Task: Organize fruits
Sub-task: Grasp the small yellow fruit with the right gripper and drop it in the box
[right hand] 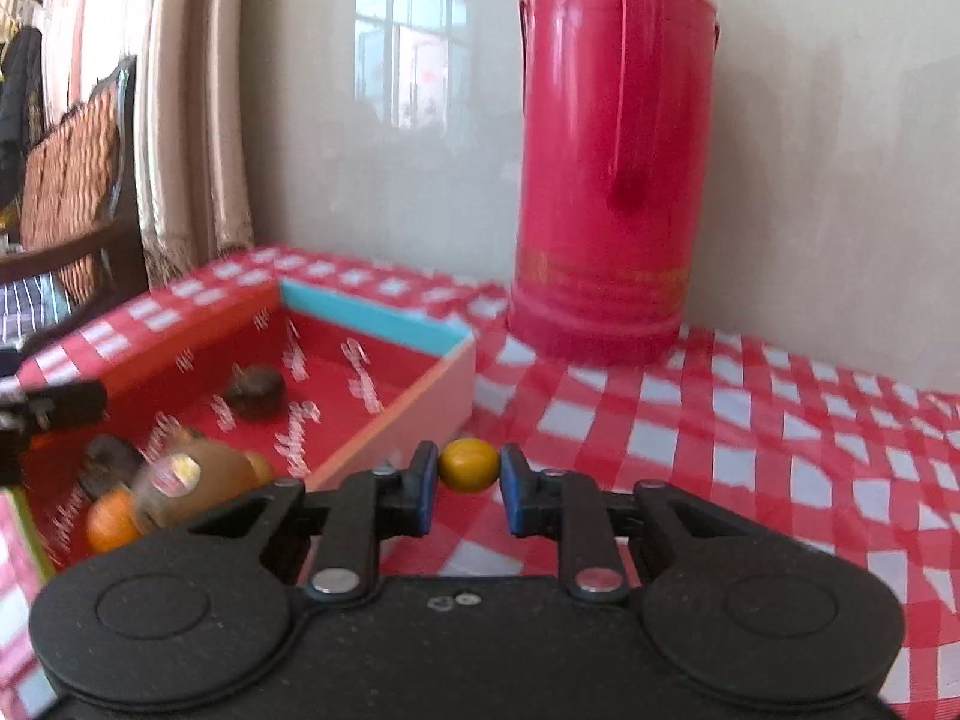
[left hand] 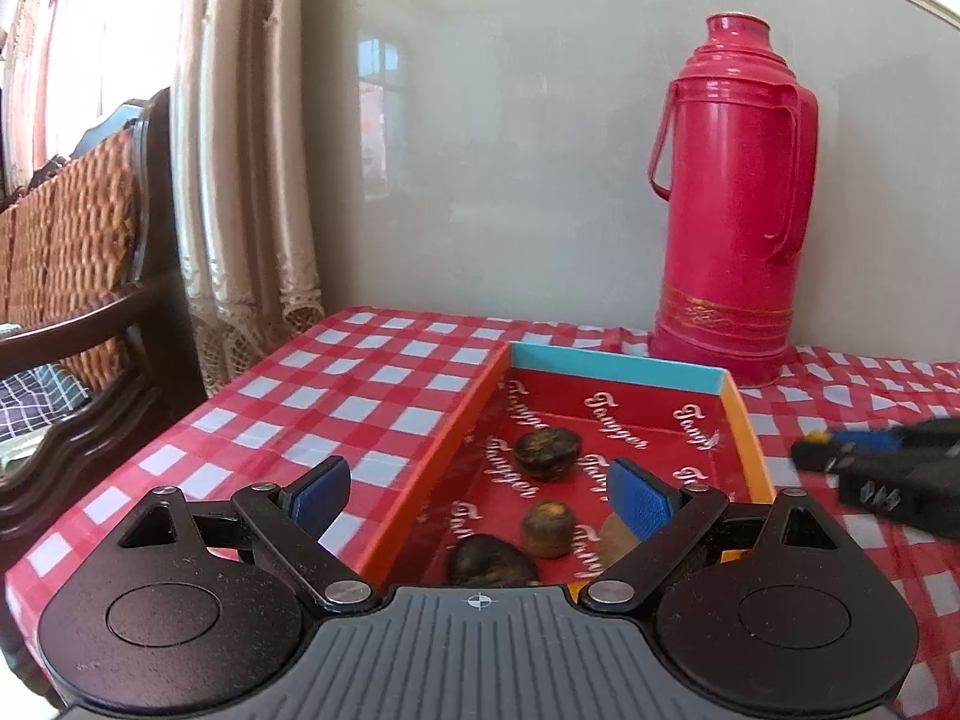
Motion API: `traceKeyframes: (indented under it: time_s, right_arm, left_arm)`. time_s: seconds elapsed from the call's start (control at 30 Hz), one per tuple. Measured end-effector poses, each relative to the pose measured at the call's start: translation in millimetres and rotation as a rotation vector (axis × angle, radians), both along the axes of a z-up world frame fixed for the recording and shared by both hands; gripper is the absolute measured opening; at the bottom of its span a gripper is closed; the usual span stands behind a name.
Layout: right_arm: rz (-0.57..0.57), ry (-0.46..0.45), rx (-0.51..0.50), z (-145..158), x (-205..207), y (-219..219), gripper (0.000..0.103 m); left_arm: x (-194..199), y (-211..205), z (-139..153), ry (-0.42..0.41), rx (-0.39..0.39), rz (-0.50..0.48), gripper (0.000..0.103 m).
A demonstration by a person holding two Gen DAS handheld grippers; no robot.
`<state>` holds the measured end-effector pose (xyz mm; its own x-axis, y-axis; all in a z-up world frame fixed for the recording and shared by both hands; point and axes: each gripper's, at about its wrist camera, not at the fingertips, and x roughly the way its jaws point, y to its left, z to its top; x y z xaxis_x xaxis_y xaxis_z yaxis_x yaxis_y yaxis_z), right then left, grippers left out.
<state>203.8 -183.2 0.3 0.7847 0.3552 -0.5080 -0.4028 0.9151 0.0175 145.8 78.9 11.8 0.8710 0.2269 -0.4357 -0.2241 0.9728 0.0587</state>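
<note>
A shallow red box (left hand: 618,360) with a teal far wall sits on the checked table. It holds several dark brown fruits (left hand: 547,453). My left gripper (left hand: 477,495) is open and empty, its fingers straddling the box's left wall. In the right wrist view my right gripper (right hand: 468,483) is shut on a small yellow fruit (right hand: 468,464), just right of the box (right hand: 372,312). A kiwi (right hand: 192,477) and an orange fruit (right hand: 111,519) lie in the box's near corner. The right gripper also shows, blurred, in the left wrist view (left hand: 807,453).
A tall red thermos (left hand: 735,204) stands behind the box against the wall, and looms close in the right wrist view (right hand: 606,168). A wicker chair (left hand: 72,240) and curtain (left hand: 240,138) are past the table's left edge. Checked tablecloth (right hand: 750,438) extends to the right.
</note>
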Motion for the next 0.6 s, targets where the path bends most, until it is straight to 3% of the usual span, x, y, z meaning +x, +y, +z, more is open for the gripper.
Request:
traceKeyframes:
  time_s: [0.37,0.43,0.5,0.53,0.57,0.6]
  right_arm:
    - [0.11,-0.063,0.002,18,-24,50,0.014]
    - [0.127,-0.061,-0.001,18,-24,60,0.014]
    - [0.142,-0.053,-0.012,16,-23,70,0.032]
    - [0.125,-0.068,-0.011,15,-24,73,0.066]
    - [0.108,-0.094,0.009,16,-30,71,0.086]
    - [0.101,-0.115,0.042,19,-36,66,0.085]
  left_arm:
    - [-22,29,0,0.012,-0.01,0.044,0.092]
    - [-27,33,-1,0.008,-0.008,0.058,0.099]
    - [-33,35,-4,0.005,-0.004,0.067,0.103]
    - [-37,36,-6,0.008,-0.007,0.072,0.103]
    - [-41,37,-8,0.016,-0.013,0.075,0.103]
    - [-45,36,-10,0.023,-0.019,0.075,0.103]
